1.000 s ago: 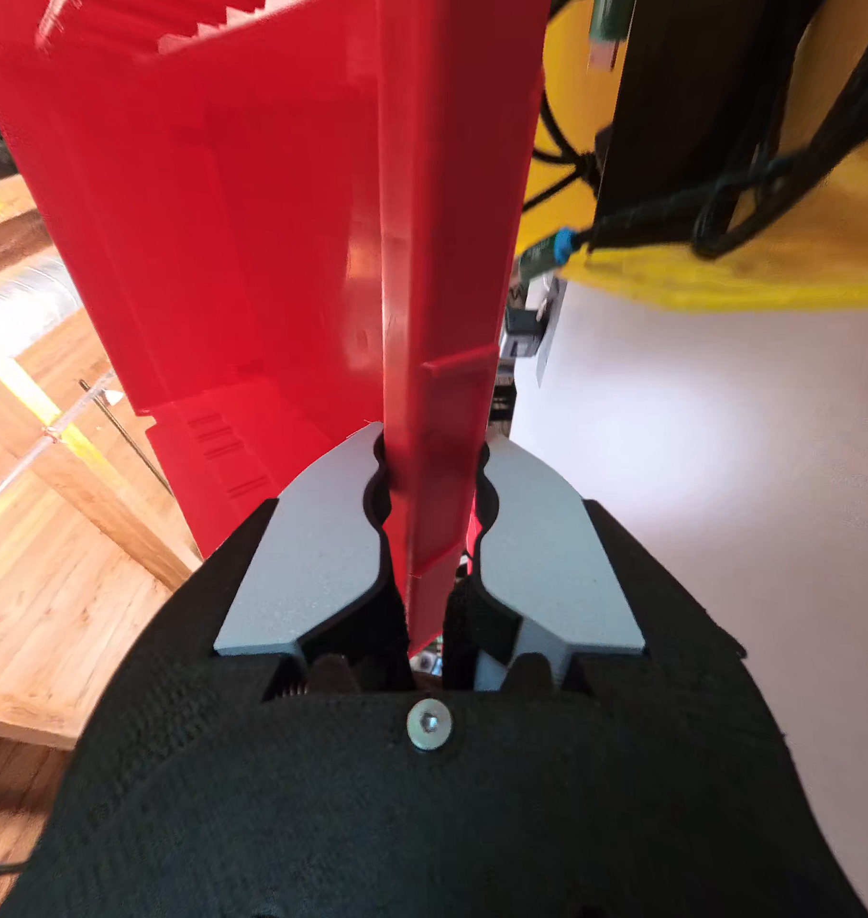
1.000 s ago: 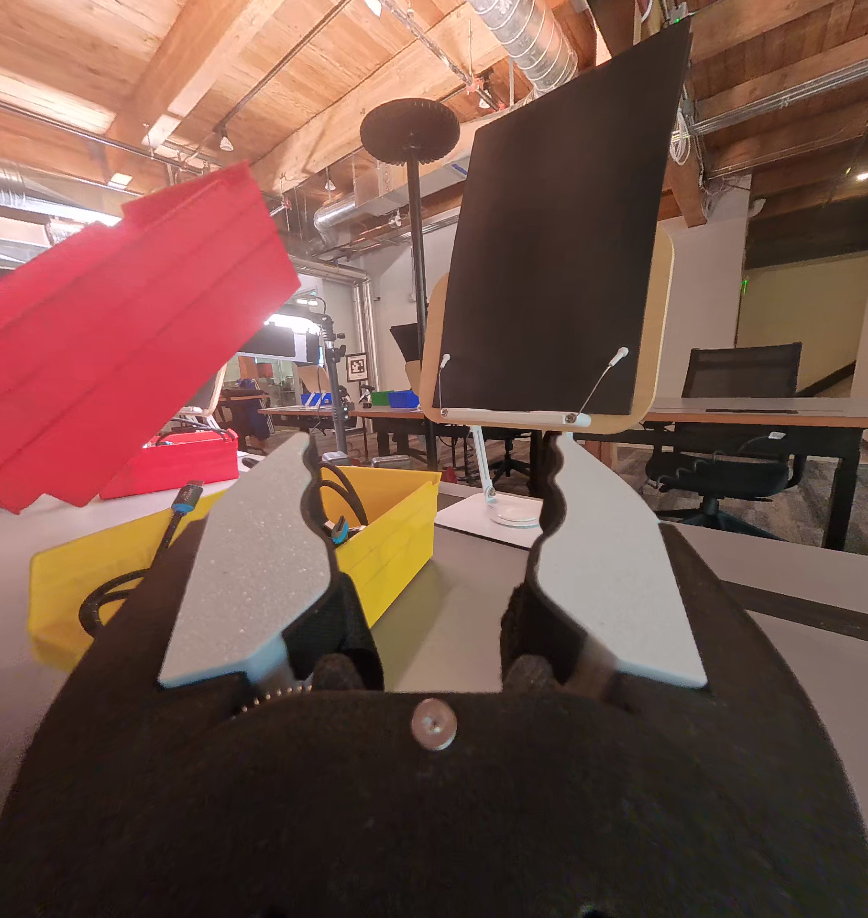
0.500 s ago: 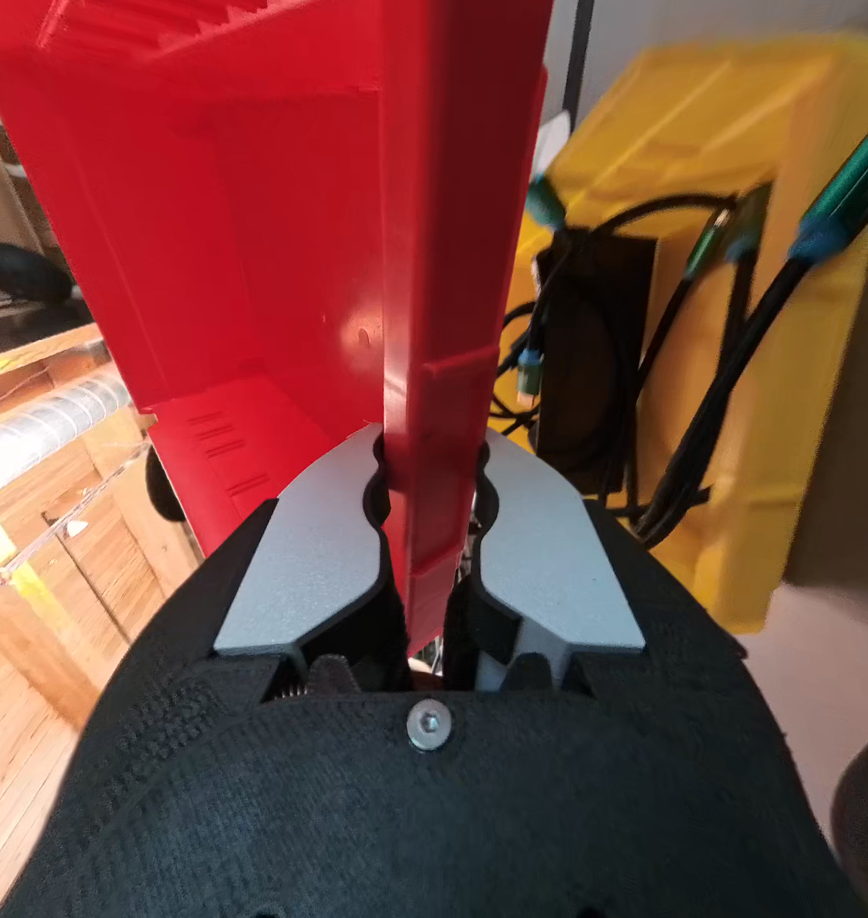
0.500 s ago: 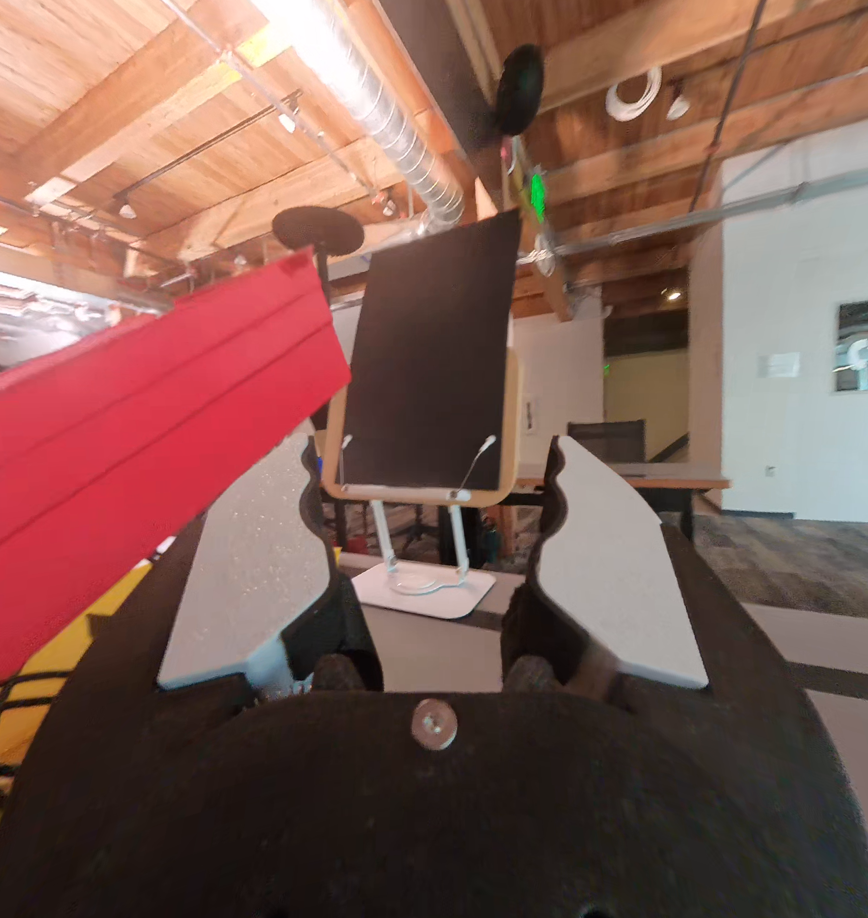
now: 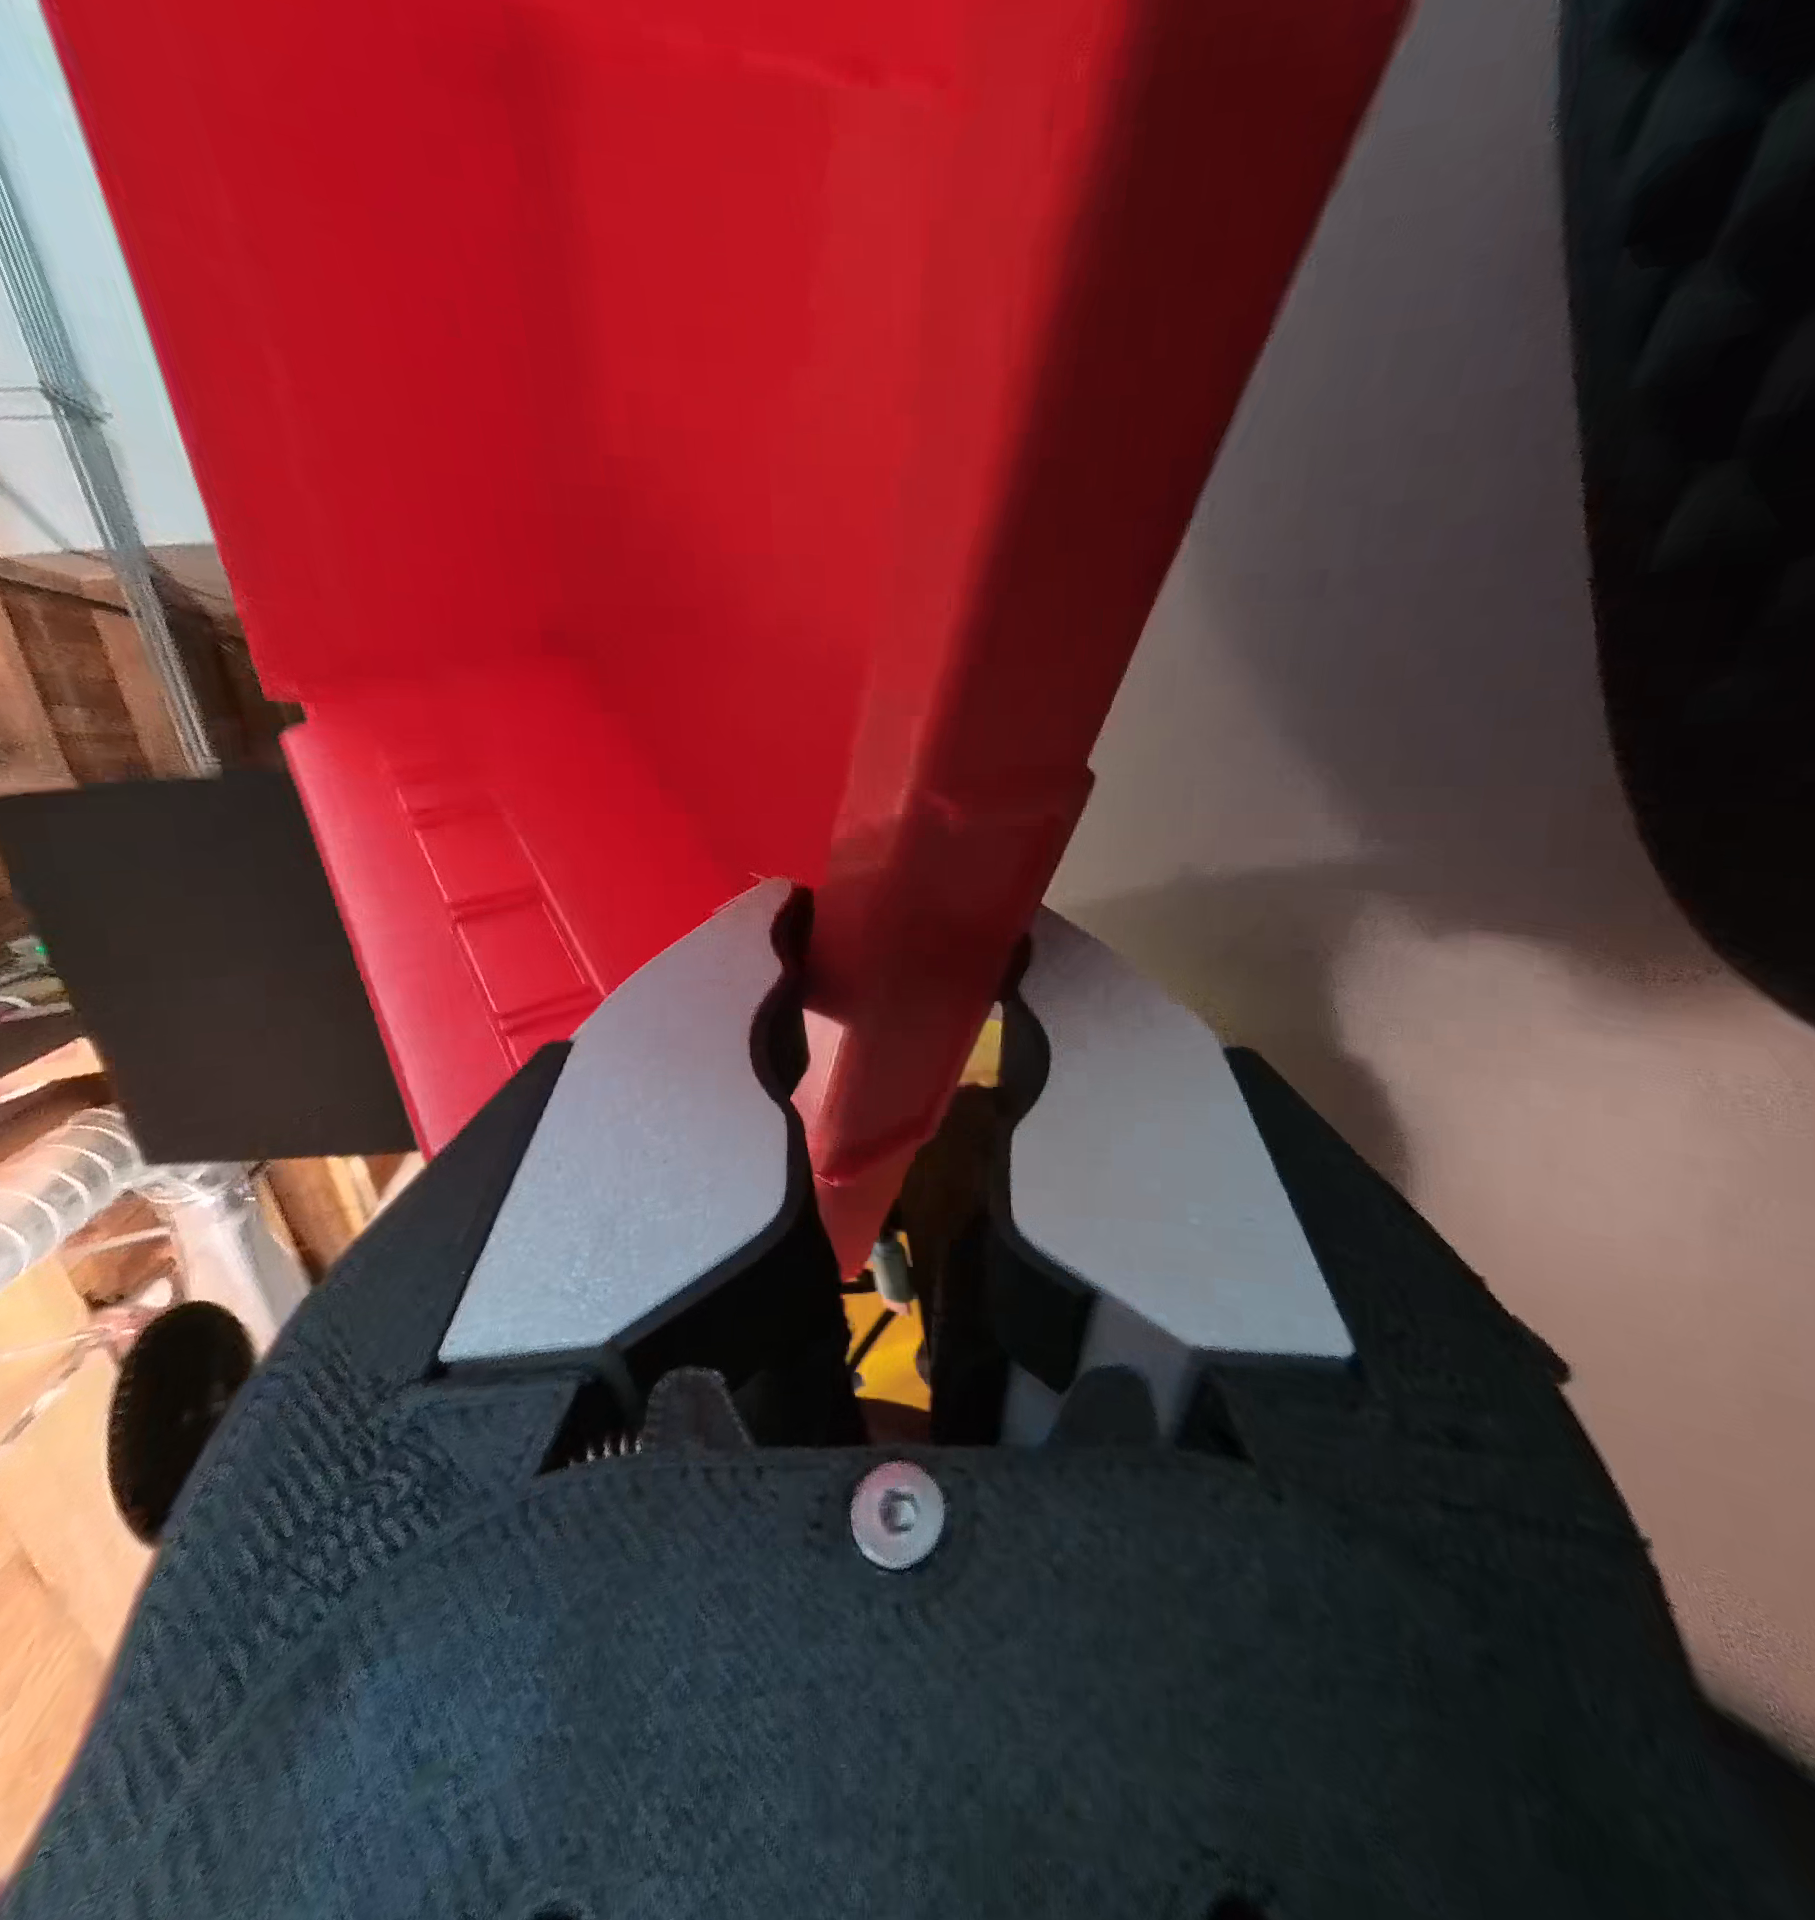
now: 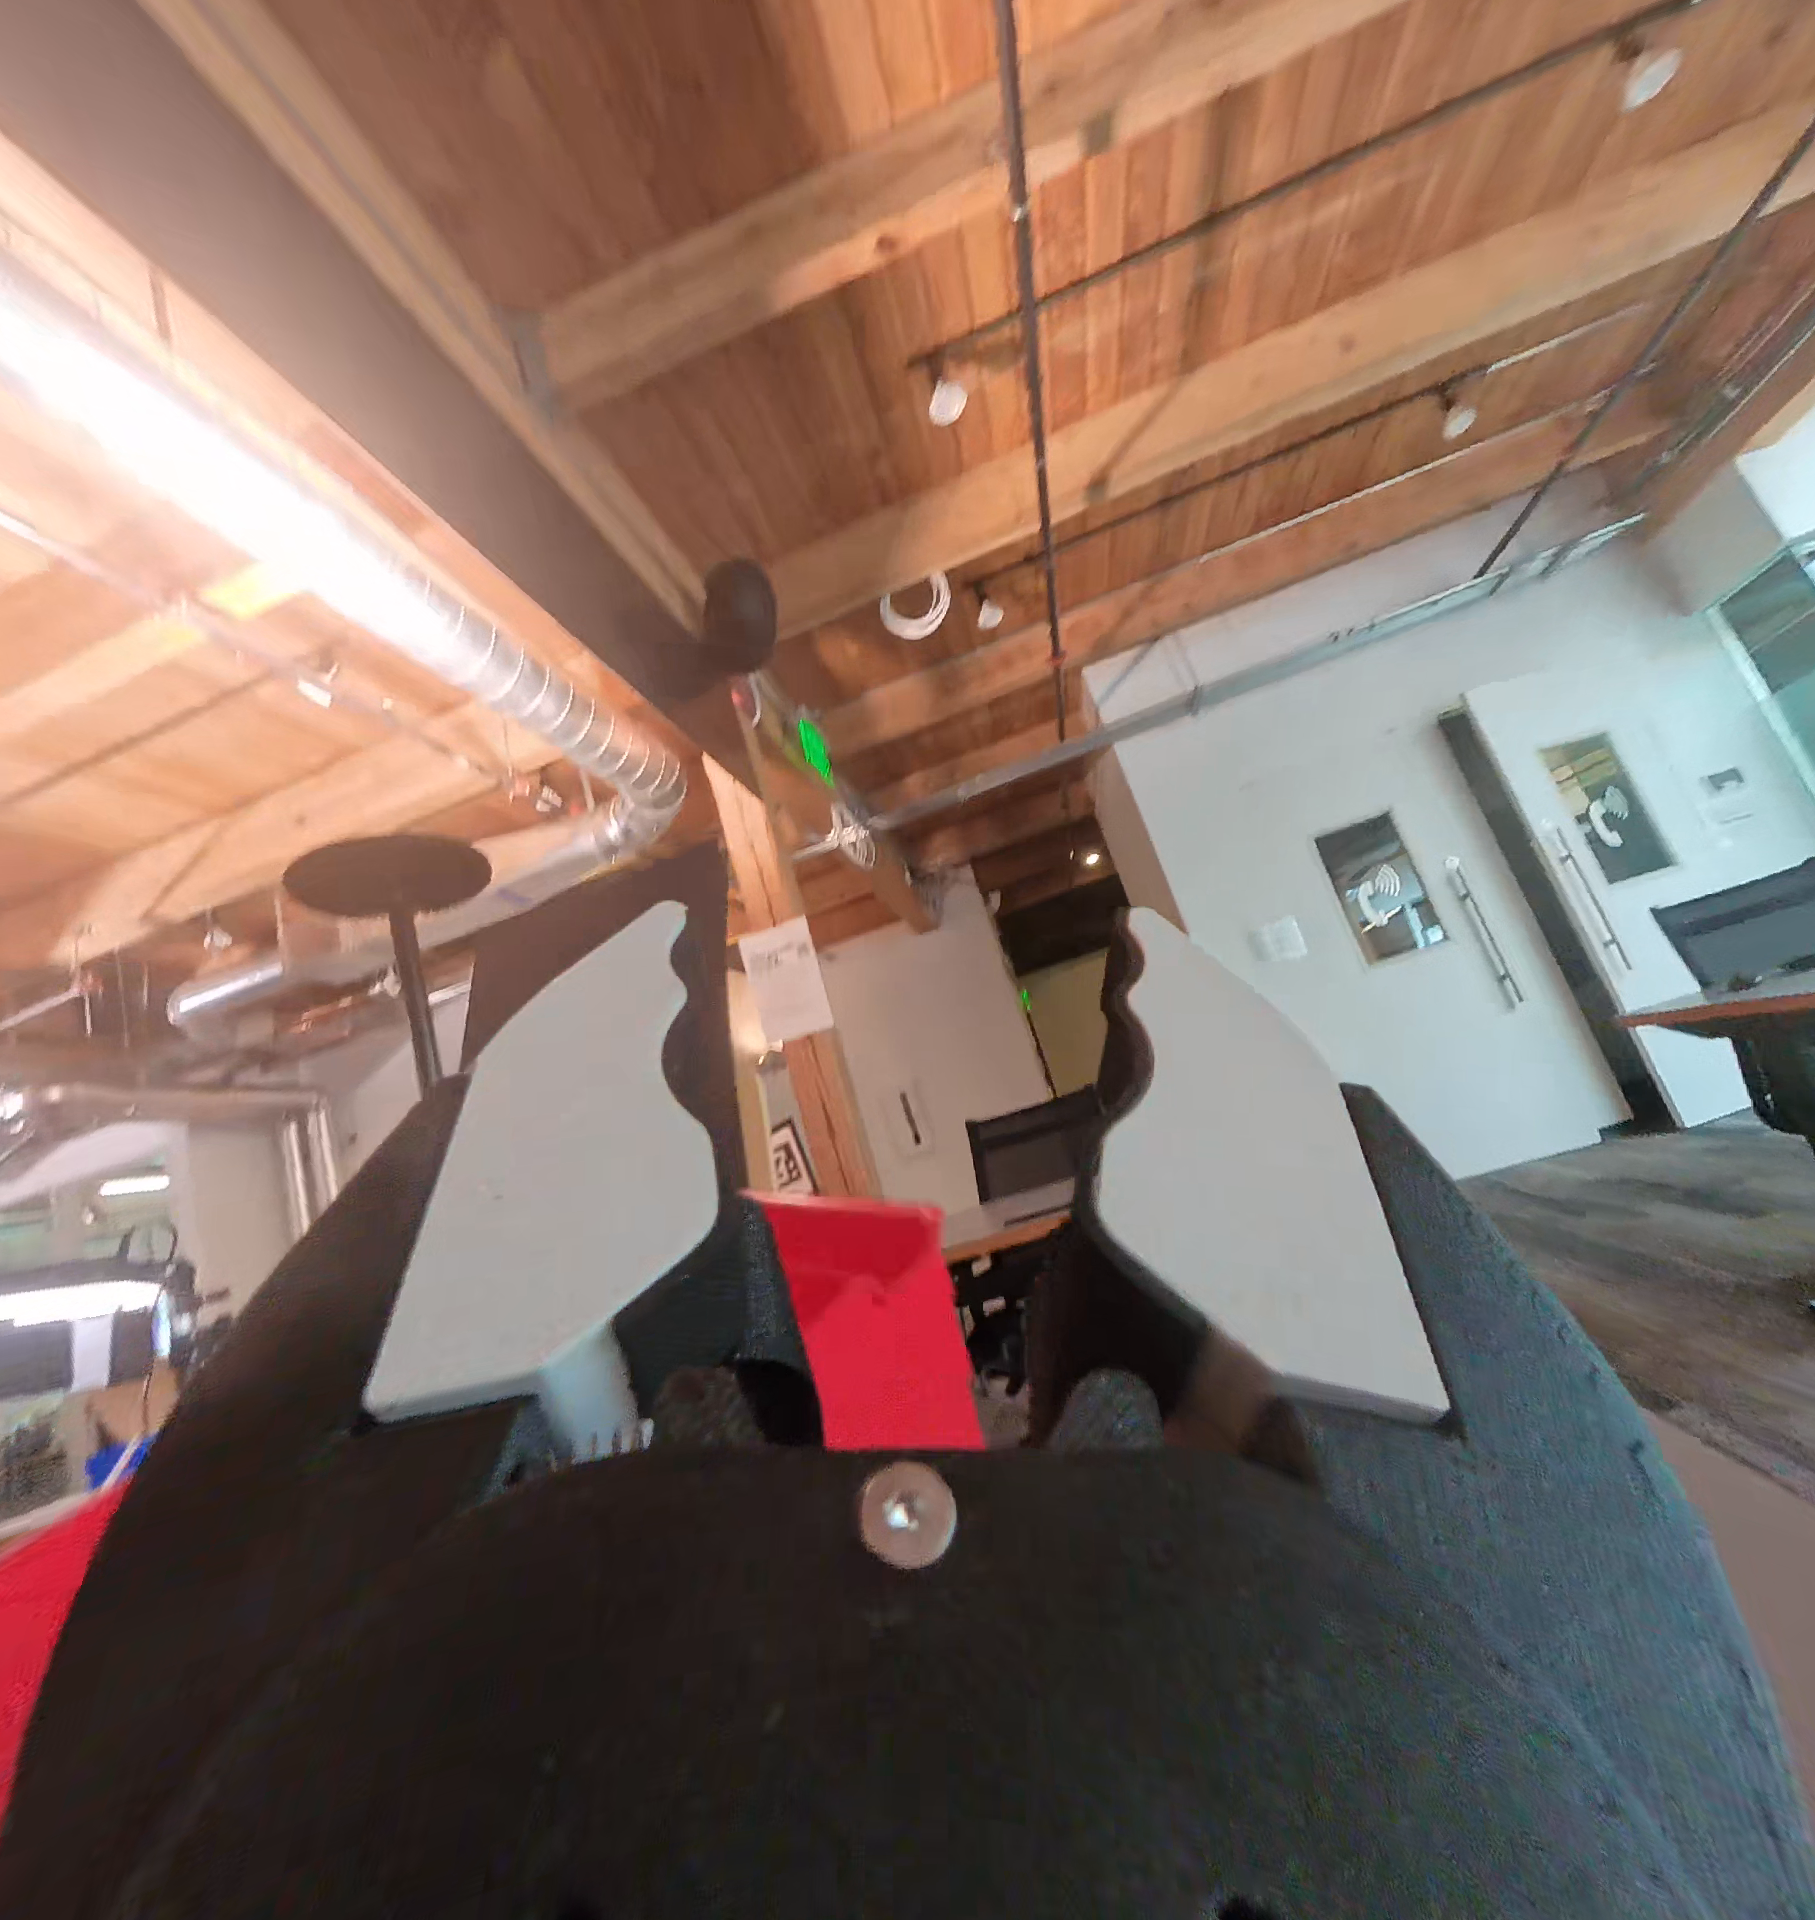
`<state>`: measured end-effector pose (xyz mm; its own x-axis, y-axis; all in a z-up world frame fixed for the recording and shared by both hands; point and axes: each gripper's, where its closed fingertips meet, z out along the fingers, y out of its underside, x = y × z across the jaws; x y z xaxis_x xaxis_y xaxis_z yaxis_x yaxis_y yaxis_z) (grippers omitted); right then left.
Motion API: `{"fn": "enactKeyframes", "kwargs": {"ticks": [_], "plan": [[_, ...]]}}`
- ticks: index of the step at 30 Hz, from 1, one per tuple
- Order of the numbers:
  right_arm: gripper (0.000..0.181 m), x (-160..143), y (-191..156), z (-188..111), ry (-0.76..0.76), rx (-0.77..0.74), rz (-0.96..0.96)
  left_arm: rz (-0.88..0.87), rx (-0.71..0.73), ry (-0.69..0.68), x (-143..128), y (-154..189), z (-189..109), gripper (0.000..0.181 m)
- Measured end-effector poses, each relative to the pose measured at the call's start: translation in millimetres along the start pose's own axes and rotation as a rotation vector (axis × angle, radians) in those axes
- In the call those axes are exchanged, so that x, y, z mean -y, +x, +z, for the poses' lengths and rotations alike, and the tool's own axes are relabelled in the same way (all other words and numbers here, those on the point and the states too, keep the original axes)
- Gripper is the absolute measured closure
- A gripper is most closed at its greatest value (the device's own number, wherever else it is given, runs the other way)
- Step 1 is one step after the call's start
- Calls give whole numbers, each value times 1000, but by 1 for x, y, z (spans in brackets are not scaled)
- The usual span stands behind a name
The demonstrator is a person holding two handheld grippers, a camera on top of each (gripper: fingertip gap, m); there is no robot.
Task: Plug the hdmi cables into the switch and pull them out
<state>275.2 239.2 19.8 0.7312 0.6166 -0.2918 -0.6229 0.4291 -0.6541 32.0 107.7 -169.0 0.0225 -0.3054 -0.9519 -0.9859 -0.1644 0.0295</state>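
Left gripper point(image 5: 908, 940): jaws closed down on the wall of a red bin point(image 5: 674, 436), which is gripped at a corner edge and rises away from the camera, its open inside turned to the left of the frame. The wall is pinched between the two grey fingers point(image 5: 633, 1153). Through the narrow gap under the bin's edge a sliver of yellow point(image 5: 887, 1351) is seen, with a small dark plug-like piece in front of it (too small to be named with confidence). A pale counter point(image 5: 1422, 1039) is seen to the right, and a blurred black mass point(image 5: 1734, 468) at the upper right edge. A black panel point(image 5: 196, 966) is seen to the left behind the bin.

Right gripper point(image 6: 903, 925): jaws spread wide, nothing held. The view is tilted upward toward a wooden ceiling point(image 6: 1090, 260) with a silver duct point(image 6: 560, 717). A part of the red bin point(image 6: 867, 1320) is seen low between the fingers, behind them and not touched; more red shows at the lower left corner.

The HDMI cables and the switch are not made out in either view, so their place cannot be told.
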Motion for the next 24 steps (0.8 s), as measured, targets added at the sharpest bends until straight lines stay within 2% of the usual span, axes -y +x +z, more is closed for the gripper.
{"fn": "enactKeyframes", "kwargs": {"ticks": [2, 6, 11, 14, 19, 21, 24], "plan": [[113, 18, 5, -4, 34, -13, 14, 24, -16, 2, 12, 4, 9, 148], [119, 44, 1, -9, 66, 34, 85, -30, -163, 46, 41, 28, 29, 149], [123, 59, -13, -12, 59, 98, 116, -57, -265, -34, 47, 46, 59, 148], [133, 50, -31, -12, -62, 173, 101, -111, -337, -62, 50, 58, 71, 149], [135, 32, -68, -15, -231, 319, 73, -204, -317, -67, 54, 61, 79, 147], [137, 27, -80, -17, -247, 365, 31, -310, -352, -68, 53, 65, 72, 135], [137, 12, -97, -21, -322, 426, -67, -488, -487, 50, 61, 62, 41, 115]]}}
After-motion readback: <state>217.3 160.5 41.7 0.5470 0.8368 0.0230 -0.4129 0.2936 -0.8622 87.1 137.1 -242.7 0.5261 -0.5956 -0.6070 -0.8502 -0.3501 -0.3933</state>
